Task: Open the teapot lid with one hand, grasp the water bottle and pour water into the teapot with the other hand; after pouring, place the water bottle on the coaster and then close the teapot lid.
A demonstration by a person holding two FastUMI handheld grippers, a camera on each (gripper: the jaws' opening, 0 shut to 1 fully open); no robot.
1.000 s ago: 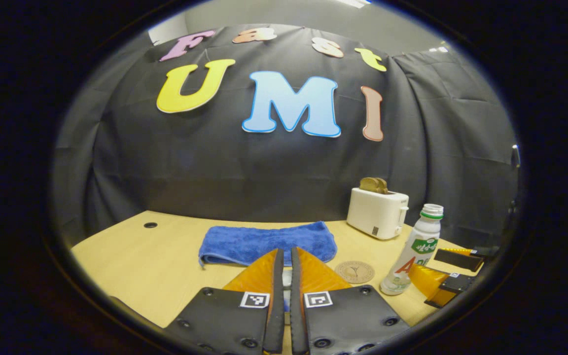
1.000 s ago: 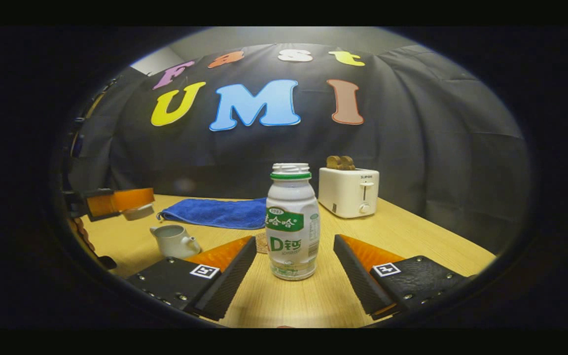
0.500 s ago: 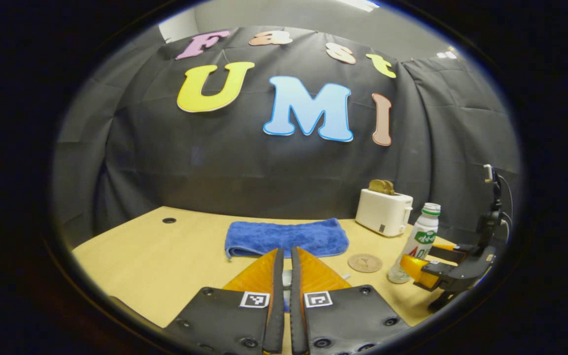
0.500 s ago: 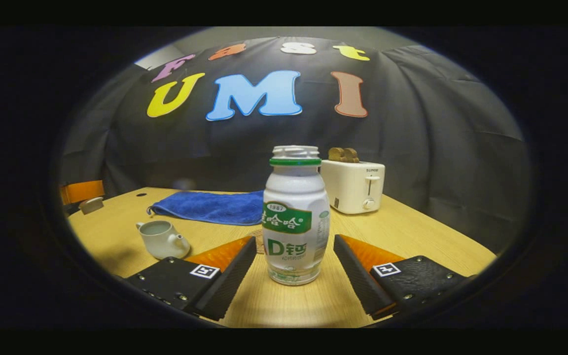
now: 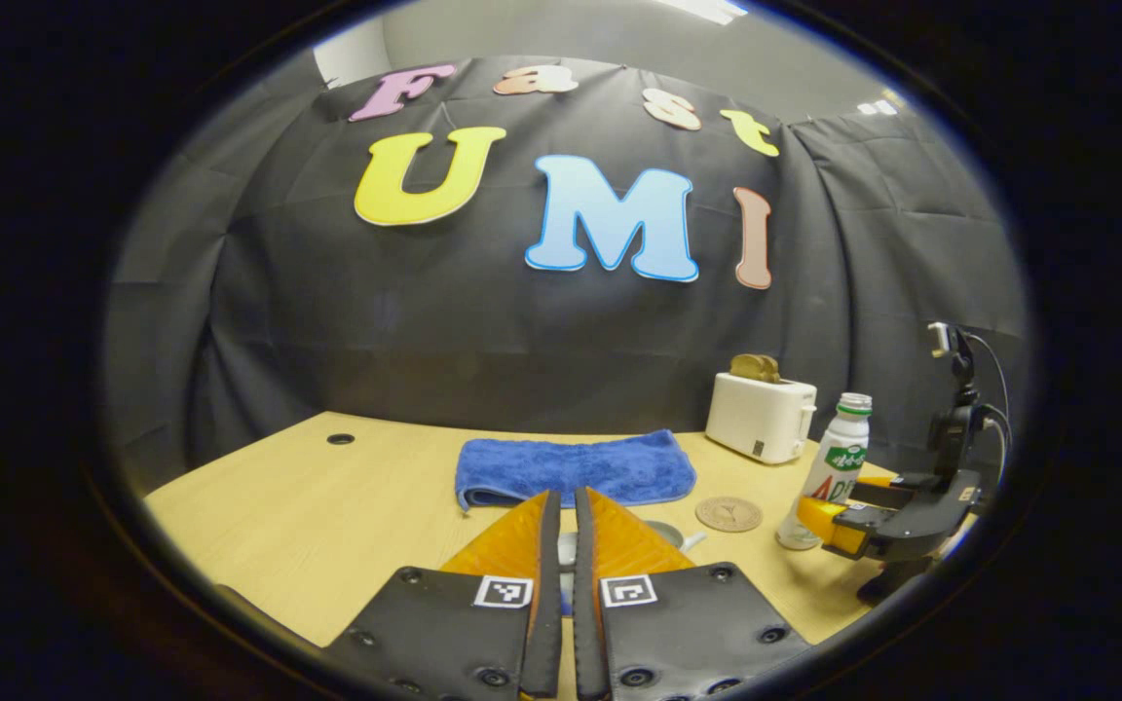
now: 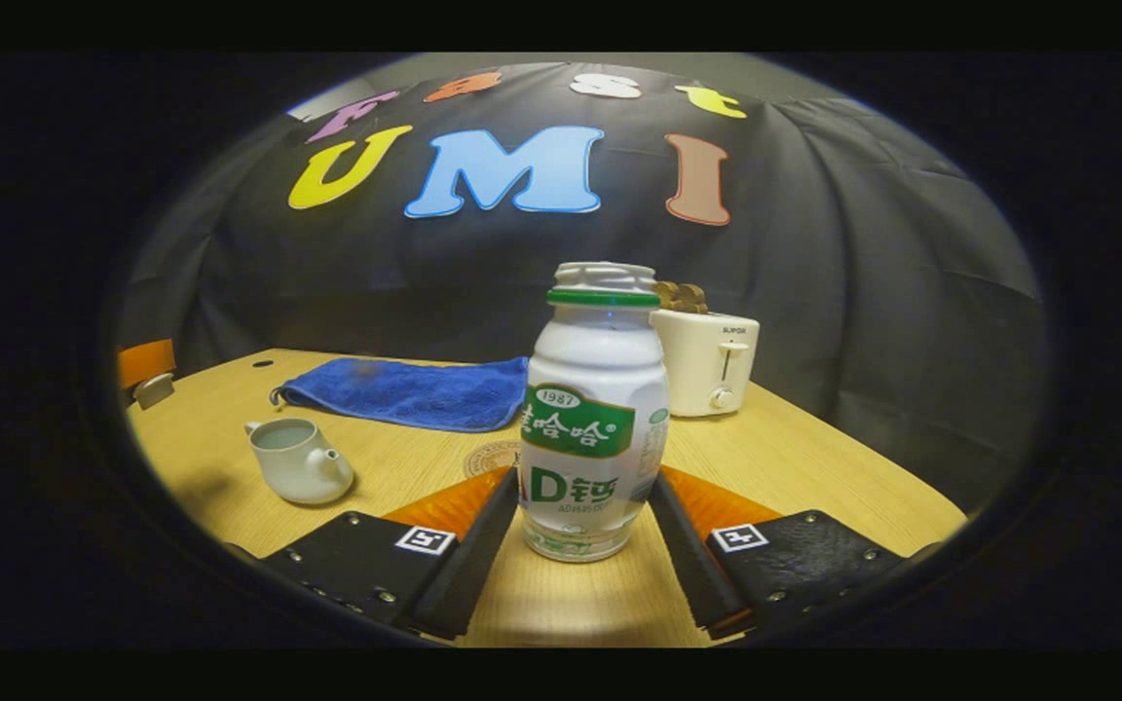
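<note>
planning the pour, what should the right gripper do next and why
Probably lift the water bottle and carry it toward the teapot: the right gripper has both fingers against the bottle, which stands on the table, and the teapot is open.

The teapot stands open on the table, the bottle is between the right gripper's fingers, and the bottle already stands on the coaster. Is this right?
Not quite: in the right gripper view the bottle stands on the bare table, with the coaster behind it. The open teapot and the right gripper around the bottle are right.
</note>
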